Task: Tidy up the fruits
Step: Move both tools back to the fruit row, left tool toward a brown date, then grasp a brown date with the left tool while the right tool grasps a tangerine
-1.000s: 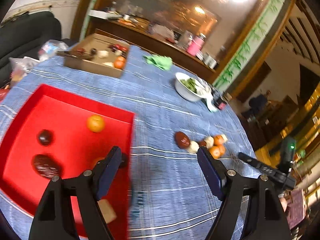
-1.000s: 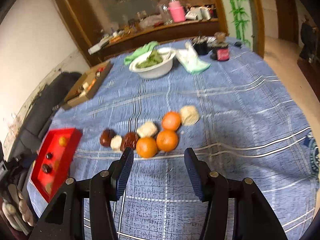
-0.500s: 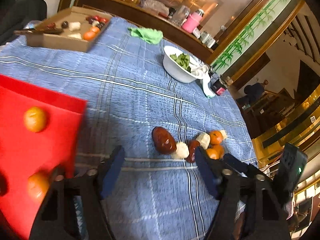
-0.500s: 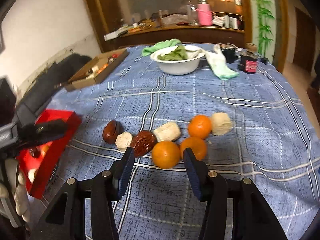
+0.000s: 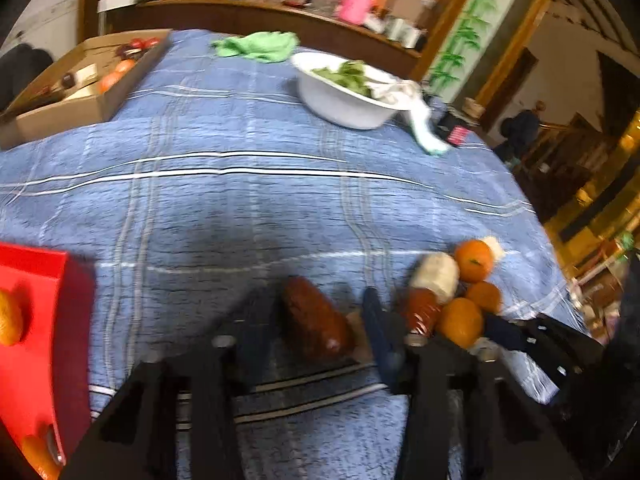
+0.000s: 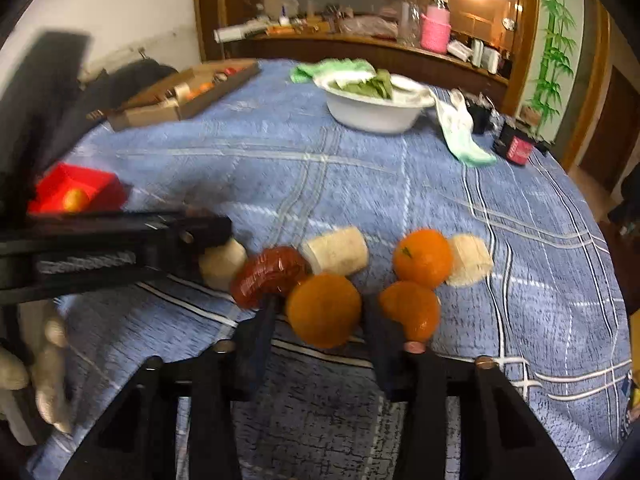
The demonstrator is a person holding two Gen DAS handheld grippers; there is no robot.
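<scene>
L tool [image 5: 316,320] apparently reached fruit, R tool [image 6: 320,320] closer

open lane: bare blue cloth on the desk [image 5: 248,200] is lying free between red tray [image 5: 44,320] and white bowl [image 5: 344,100] | blocking: fruit cluster [image 6: 360,272] is crowding the near edge, pieces touching | left tongs [image 5: 312,320] are straddling a dark red fruit [image 5: 316,320] | right tongs [image 6: 320,316] are flanking an orange [image 6: 323,310] | far-left: cardboard box [image 5: 68,92] is lining the edge

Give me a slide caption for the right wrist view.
Open right gripper straddles an orange on the blue tablecloth, fruit pile around it.
</scene>
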